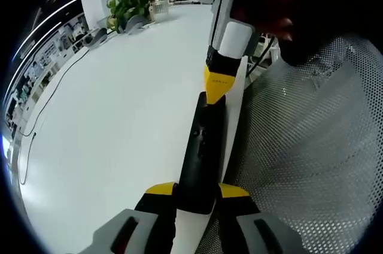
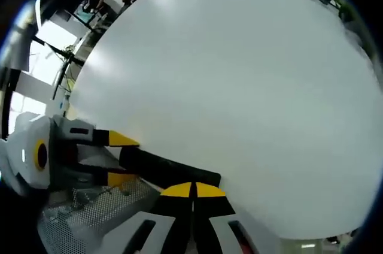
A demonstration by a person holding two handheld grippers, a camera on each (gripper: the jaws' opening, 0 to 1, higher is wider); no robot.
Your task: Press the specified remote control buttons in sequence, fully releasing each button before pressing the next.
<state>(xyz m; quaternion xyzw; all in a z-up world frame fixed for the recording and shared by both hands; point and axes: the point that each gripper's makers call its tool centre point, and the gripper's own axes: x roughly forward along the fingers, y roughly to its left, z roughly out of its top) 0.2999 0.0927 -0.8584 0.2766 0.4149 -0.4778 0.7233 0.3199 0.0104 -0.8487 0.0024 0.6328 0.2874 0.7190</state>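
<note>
Partly hidden, remote sits clamped by left hand-held gripper; right hand-held gripper closed.

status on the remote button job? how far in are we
Done: the long black remote control is picked up, clamped at its near end by the left gripper over the white table.
In hand: the right gripper, jaws together, has its yellow tips on the remote's far end, apparently pressing.
Left: which buttons have been pressed isn't visible, so the remaining sequence can't be judged.
</note>
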